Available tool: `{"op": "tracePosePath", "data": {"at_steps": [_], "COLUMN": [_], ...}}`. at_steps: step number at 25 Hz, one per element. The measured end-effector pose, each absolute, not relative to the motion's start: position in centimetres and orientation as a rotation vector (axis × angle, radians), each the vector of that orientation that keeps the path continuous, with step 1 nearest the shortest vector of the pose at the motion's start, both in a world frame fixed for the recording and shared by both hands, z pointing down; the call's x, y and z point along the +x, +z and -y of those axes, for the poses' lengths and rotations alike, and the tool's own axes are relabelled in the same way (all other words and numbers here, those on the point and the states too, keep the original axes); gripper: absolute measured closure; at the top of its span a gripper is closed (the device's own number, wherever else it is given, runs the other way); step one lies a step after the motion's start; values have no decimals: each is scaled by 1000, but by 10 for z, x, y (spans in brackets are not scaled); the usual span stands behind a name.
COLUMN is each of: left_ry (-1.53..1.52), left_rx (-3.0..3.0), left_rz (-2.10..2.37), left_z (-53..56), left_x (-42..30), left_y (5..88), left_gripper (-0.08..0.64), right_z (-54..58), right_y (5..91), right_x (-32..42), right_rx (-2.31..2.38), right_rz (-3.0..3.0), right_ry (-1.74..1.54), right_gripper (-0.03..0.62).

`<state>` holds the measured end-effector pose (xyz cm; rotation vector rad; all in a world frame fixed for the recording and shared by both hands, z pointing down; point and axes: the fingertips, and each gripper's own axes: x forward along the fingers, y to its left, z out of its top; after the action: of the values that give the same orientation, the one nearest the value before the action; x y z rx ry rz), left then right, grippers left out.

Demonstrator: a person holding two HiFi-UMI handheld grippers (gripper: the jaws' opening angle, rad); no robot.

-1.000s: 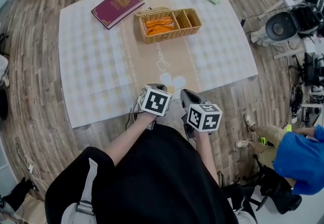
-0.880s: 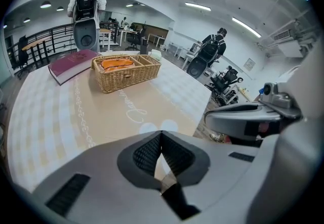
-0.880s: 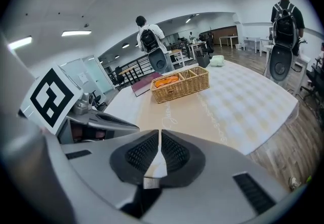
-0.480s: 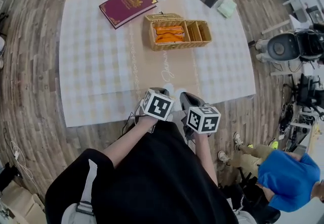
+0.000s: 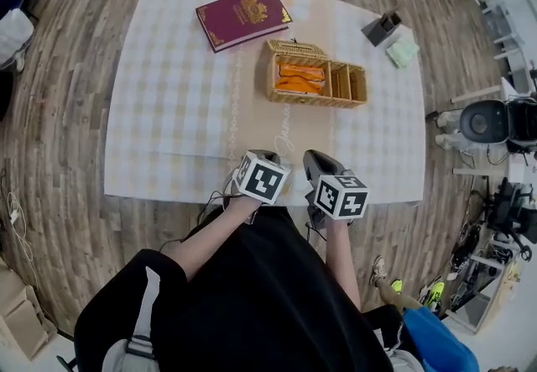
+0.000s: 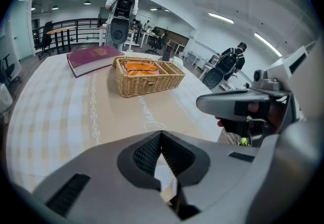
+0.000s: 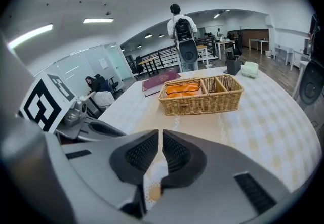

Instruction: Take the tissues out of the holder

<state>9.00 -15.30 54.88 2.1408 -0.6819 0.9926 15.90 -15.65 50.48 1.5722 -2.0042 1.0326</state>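
A wicker holder point(image 5: 317, 85) with several compartments stands past the middle of the checked tablecloth point(image 5: 168, 110). Orange tissue packs point(image 5: 300, 79) lie in its left compartment; the others look empty. Both grippers hover side by side over the table's near edge, well short of the holder. The left gripper point(image 5: 263, 155) is shut with nothing in it, jaws meeting at the tip point(image 6: 161, 133). My right gripper point(image 5: 315, 157) is shut and empty too point(image 7: 160, 134). Both gripper views look toward the holder point(image 6: 147, 79) point(image 7: 202, 97) and its orange tissues point(image 6: 139, 68) point(image 7: 182, 88).
A dark red book point(image 5: 243, 16) lies at the far left of the holder. A dark stand point(image 5: 382, 28) and a pale green pack point(image 5: 403, 51) sit at the far right corner. A fan and gear point(image 5: 495, 123) crowd the floor at right; a person stands beyond the table point(image 7: 181, 31).
In the head view the table and holder have swung right and come nearer. Both grippers have stayed shut and side by side, now over the table's near edge.
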Motion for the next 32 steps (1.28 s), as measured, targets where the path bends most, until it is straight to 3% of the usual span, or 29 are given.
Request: {"op": "tracePosePath", "data": {"at_steps": [17,21,32], "left_ry": [877,856,813], "left_rx": [1955,1911,1801], "left_rz": [895,927,1004], "left_z": [186,189,191], "left_x": [110,106,90], "left_y": [568,575,592], "left_gripper": [560,560,560], "right_z": [252,273,322], "right_y": [500,503,515], "right_x": [206,204,204], "right_rx": [1299,1215,1067], "right_rz": [2131,2149,2134], "right_ry": [853,782,664], "right_gripper": [568,518,475]}}
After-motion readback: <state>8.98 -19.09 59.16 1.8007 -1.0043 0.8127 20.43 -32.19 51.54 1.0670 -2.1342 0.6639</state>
